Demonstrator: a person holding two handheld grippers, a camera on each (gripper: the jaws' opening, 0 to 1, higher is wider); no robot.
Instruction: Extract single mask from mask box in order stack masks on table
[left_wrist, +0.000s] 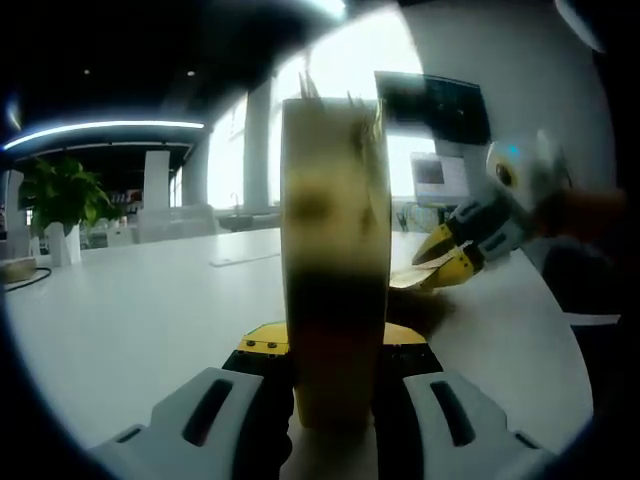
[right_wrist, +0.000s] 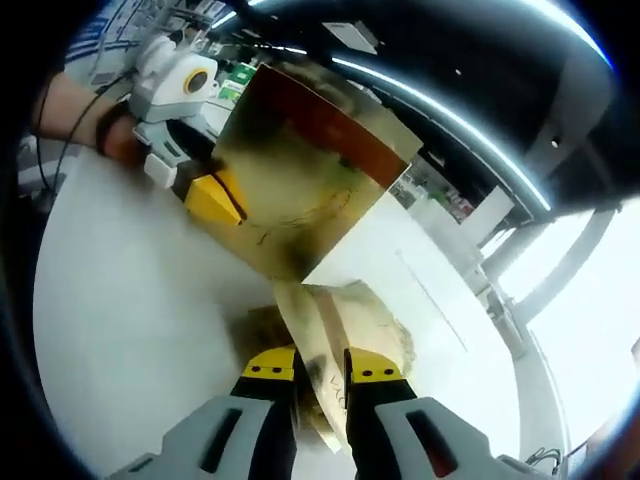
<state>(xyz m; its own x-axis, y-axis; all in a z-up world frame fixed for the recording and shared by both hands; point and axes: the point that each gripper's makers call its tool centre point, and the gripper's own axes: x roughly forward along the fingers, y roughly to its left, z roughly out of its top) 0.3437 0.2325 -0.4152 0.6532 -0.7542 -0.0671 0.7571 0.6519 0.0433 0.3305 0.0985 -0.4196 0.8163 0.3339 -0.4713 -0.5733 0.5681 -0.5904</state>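
White table (left_wrist: 140, 310) runs across the lower half of the left gripper view. A potted plant (left_wrist: 62, 195) stands at the left edge, a dark cable (left_wrist: 25, 282) trails below it, and a monitor (left_wrist: 432, 108) hangs at upper right against bright windows.

The mask box (left_wrist: 335, 260) rises through the centre of that view, seen edge-on, and blocks the middle of the scene. The left gripper (left_wrist: 335, 395) is clenched on its lower end, jaws pressed to either side of it.

To the right of the box, the right gripper (left_wrist: 443, 262) comes in with its yellow tips closed on a pale mask (left_wrist: 405, 278).

In the right gripper view the box face (right_wrist: 305, 170) fills the upper centre, held at its left edge by the left gripper (right_wrist: 215, 195). A mask (right_wrist: 345, 320) hangs from the box down to the bottom centre, pinched between the right gripper's (right_wrist: 320, 375) jaws.
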